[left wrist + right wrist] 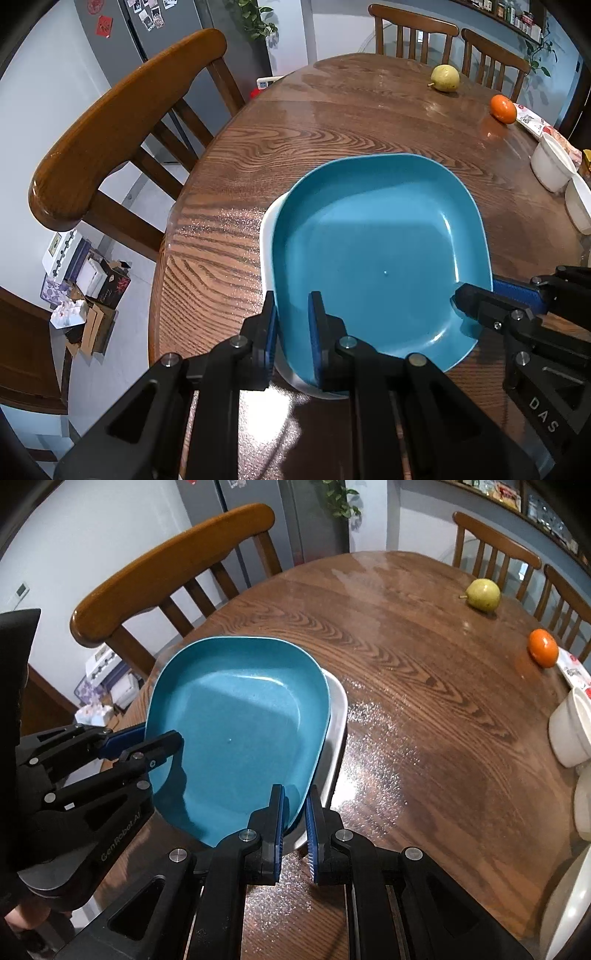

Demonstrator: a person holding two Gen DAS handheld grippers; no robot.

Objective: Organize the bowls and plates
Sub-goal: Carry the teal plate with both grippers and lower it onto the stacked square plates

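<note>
Now both grippers — left gripper (291,325) and right gripper (295,812) — are closed on the rim of the blue plate (376,254), just above the white plate (338,716) on the table (424,686).

From where I'm driving this, the counter (332,122) is dark wood with heavy grain under a glossy clear coat that throws glare and sparkle. The blue plate (376,251) looks like smooth plastic with a soft satin sheen; the white plate (338,716) under it is glossier. Both white bowls (552,162) read as smooth and matt. My left tool (291,325) and right tool (295,812) are matt black plastic with shiny metal pins and ribbed blue pads. The chair (122,110) is polished wood.
</note>
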